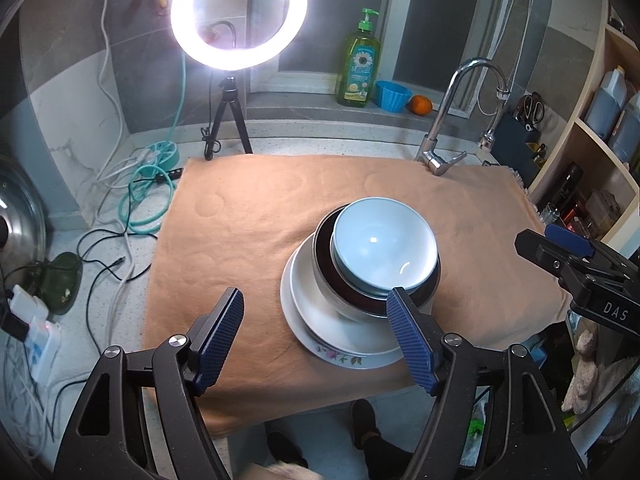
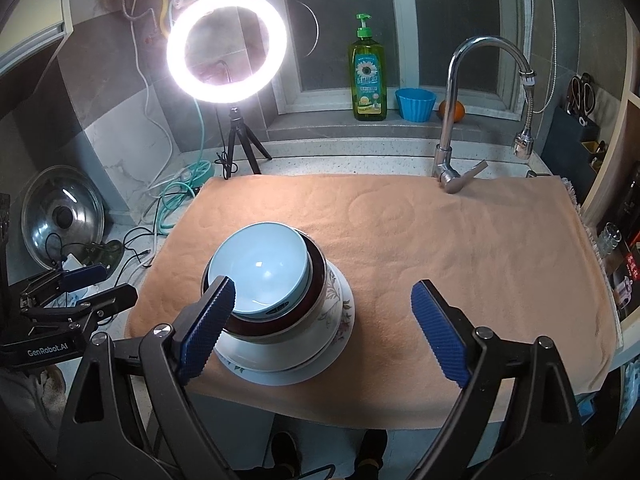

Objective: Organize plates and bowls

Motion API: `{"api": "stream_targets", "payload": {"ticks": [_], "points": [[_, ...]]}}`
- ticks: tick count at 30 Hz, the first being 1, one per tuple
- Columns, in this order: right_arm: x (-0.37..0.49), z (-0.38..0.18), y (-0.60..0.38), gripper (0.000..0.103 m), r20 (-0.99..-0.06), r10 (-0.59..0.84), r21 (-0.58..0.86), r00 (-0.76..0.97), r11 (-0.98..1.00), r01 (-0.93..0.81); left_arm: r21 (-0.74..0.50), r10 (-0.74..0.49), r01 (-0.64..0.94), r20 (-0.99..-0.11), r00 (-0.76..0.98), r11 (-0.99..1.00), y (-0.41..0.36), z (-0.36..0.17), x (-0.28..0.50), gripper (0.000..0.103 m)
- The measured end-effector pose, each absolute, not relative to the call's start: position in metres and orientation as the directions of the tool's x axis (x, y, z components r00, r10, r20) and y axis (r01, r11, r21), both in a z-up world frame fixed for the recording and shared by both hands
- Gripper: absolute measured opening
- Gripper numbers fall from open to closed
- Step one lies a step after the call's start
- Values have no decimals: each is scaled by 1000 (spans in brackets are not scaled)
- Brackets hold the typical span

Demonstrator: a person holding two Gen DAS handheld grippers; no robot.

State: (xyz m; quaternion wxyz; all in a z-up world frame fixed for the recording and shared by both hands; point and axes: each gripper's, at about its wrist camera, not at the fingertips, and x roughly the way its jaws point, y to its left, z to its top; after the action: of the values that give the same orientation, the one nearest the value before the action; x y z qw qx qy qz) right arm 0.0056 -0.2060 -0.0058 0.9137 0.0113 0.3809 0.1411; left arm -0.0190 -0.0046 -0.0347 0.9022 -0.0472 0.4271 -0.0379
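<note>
One stack (image 2: 276, 300) stands near the front of the towel (image 2: 460, 248) on the tabletop: blue bowl (image 1: 382, 246) nested in a dark-rimmed bowl, on plates, largest lowest, probably so it sits steady. Both claws, left (image 1: 316, 340) and right (image 2: 320, 328), are spread apart and hold nothing.

Speckled countertop (image 2: 360, 160), peach towel (image 2: 460, 248) spread over it; stacked dishes (image 2: 280, 320) on towel, ring-light tripod (image 2: 240, 144) behind
</note>
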Motion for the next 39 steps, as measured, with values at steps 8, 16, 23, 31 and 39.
{"api": "stream_targets", "payload": {"ticks": [8, 16, 23, 31, 39], "points": [[6, -5, -208, 92, -690, 262, 125, 674, 961, -245, -108, -101, 27, -769, 631, 994, -7, -33, -18, 74], [8, -3, -209, 92, -689, 256, 118, 678, 963, -244, -112, -105, 28, -769, 631, 993, -8, -32, -15, 74], [9, -3, -208, 92, -692, 259, 120, 674, 962, -247, -114, -106, 27, -774, 624, 993, -8, -33, -13, 74], [9, -5, -205, 92, -696, 259, 119, 669, 961, -248, -123, -106, 16, -775, 624, 992, -7, -33, -9, 74], [16, -9, -204, 92, -702, 256, 112, 664, 961, -252, -135, -111, 10, -765, 635, 991, -3, -33, -5, 74]]}}
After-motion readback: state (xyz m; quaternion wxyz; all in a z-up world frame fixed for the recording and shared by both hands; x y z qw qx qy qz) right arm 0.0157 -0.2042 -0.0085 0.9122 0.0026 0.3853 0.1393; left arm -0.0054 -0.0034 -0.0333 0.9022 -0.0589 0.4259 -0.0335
